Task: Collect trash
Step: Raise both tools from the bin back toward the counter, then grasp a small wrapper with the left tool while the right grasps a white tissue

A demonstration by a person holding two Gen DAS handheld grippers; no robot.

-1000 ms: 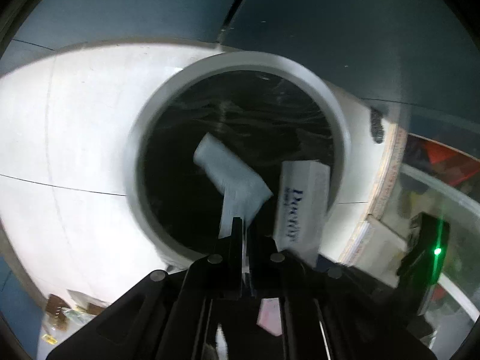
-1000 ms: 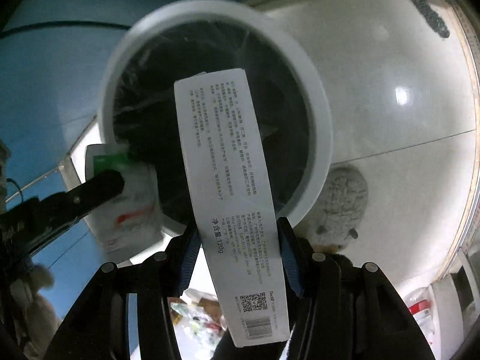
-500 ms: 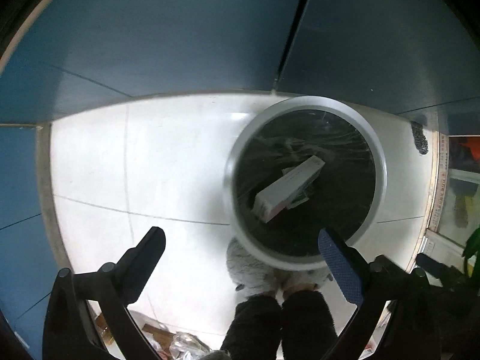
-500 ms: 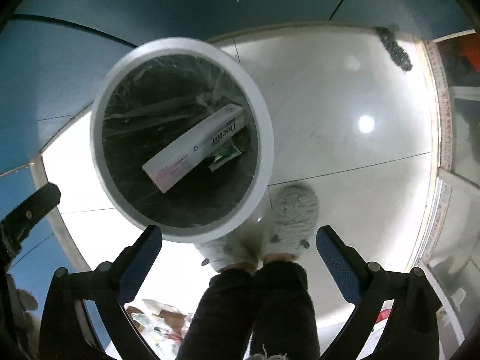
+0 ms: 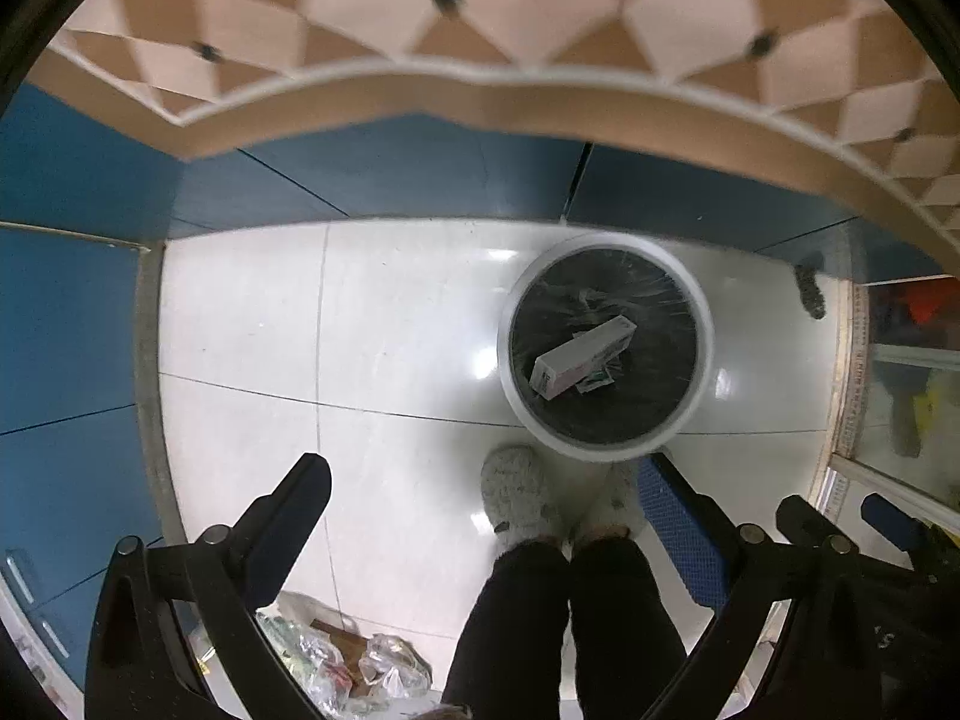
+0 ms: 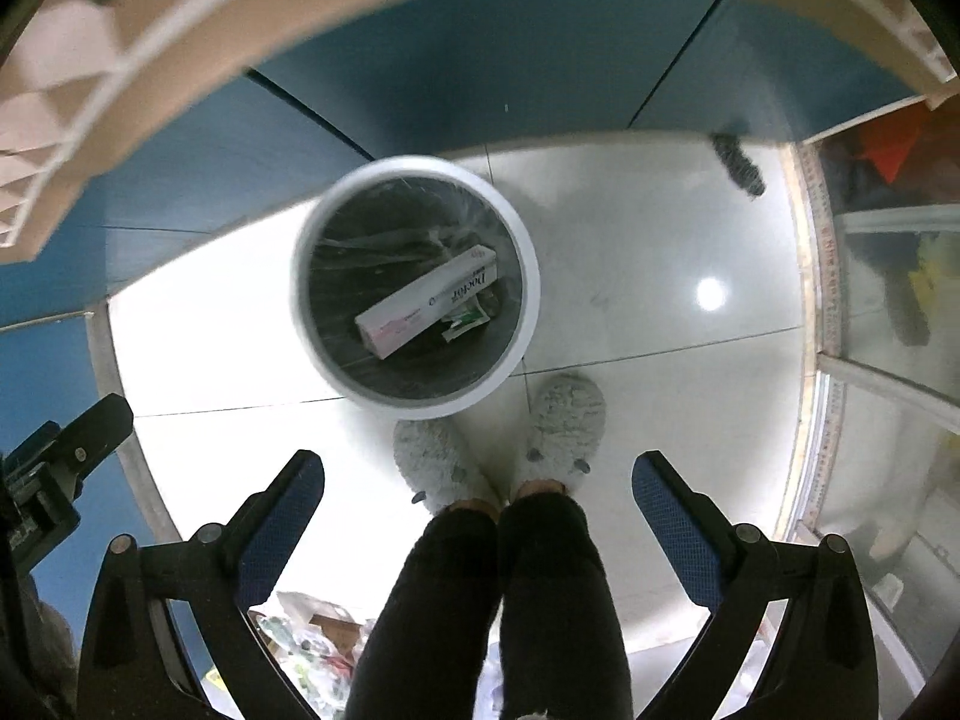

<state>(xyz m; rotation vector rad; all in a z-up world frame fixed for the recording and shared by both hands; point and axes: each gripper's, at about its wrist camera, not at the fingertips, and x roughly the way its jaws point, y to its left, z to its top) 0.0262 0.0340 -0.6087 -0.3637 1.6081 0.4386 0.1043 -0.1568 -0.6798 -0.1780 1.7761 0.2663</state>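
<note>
- The left gripper [image 5: 486,498] stands with its jaws spread wide and nothing between them; its right finger shows a blue textured pad [image 5: 678,534], while the left finger's inner face is in shadow.
- The right gripper [image 6: 477,498] is likewise spread wide and empty, and here both blue pads [image 6: 279,531] face the camera clearly.
- Each view catches part of the other tool: the right wrist view shows a black piece of the left gripper at its left edge, and the left wrist view shows the right gripper's black frame at its lower right.
- Below both grippers are the person's dark-trousered legs [image 6: 498,606] and two fluffy grey slippers [image 6: 567,420] on the white tiled floor [image 5: 252,324]. The right wrist view shows both slippers in full; in the left wrist view the far one is partly hidden behind the gripper finger.
- A heap of crumpled wrappers and plastic [image 5: 342,660] lies on the floor near the legs, at the bottom of both views.
- Just beyond the slippers stands the white round bin [image 5: 606,450] with a dark liner. Inside it lies a long white carton [image 6: 429,300], tilted, with a small green-printed packet [image 6: 465,321] partly under it. The word "Doctor" on the carton reads only in the right wrist view.
- Further off, a dark fuzzy object [image 6: 738,165] lies on the floor near the blue cabinet fronts [image 5: 390,180].
- A glass-fronted unit [image 6: 888,276] stands at the right.
- Farthest up, a tan and cream diamond-patterned surface [image 5: 480,18] spans the left wrist view; the right wrist view shows mostly its edge.
</note>
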